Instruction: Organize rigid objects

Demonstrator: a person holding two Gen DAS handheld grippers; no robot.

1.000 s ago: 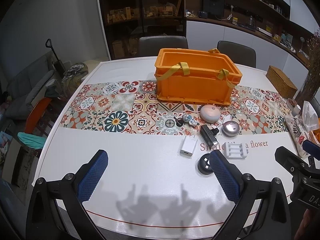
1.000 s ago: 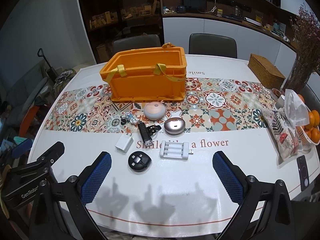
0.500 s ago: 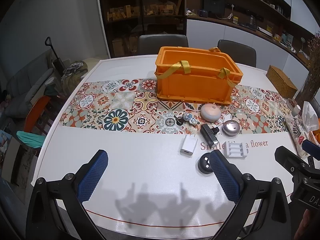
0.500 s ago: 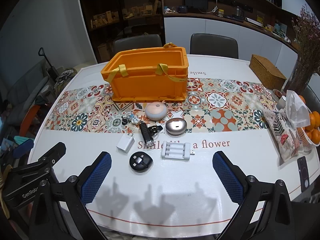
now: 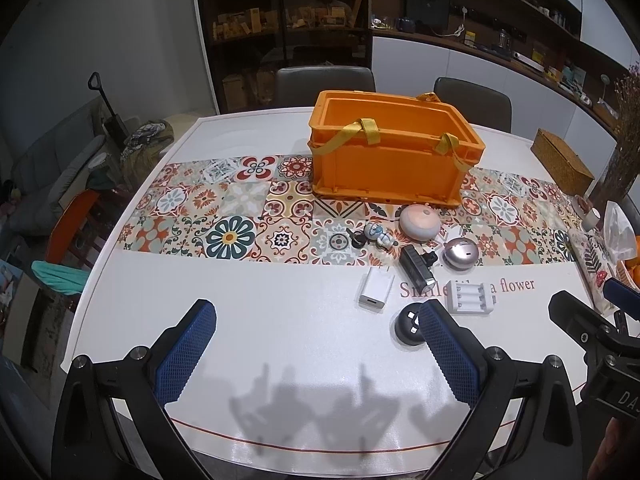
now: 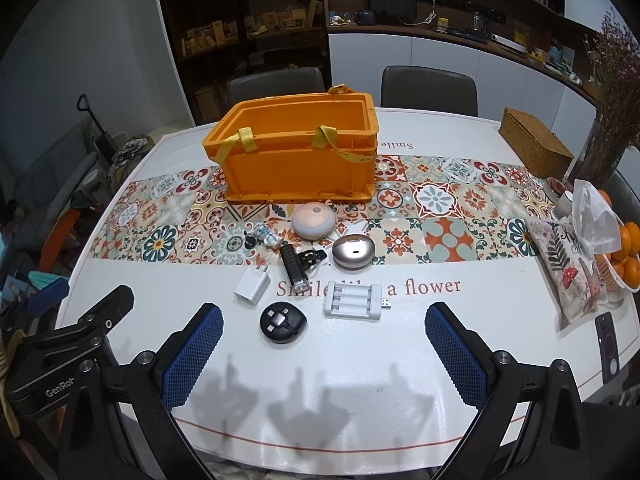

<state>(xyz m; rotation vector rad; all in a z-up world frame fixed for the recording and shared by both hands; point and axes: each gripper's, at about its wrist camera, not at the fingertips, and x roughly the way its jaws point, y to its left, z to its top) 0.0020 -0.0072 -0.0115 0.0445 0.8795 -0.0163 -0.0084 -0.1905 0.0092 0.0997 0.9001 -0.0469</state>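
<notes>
An empty orange crate (image 5: 394, 160) (image 6: 298, 160) with yellow straps stands on the tiled runner. In front of it lie several small items: a pink round lamp (image 6: 313, 220), a metallic oval case (image 6: 354, 252), a black bike light (image 6: 294, 266), a small figurine (image 6: 267, 237), a white charger plug (image 6: 253, 285) (image 5: 376, 292), a white battery charger (image 6: 354, 300) (image 5: 470, 297) and a black round cable reel (image 6: 283, 322). My left gripper (image 5: 316, 350) hovers open over bare table to their left. My right gripper (image 6: 324, 346) hovers open just short of the reel and battery charger.
A wicker box (image 6: 534, 146) sits at the far right, with a patterned pouch (image 6: 568, 268), a plastic bag, oranges (image 6: 624, 256) and a phone (image 6: 606, 346) along the right edge. Two chairs stand behind the white table (image 6: 420, 332). Its near edge runs under both grippers.
Both views have shifted slightly, so the crate and items sit a little lower in the frame. Nothing on the table has moved and both grippers stay open.
</notes>
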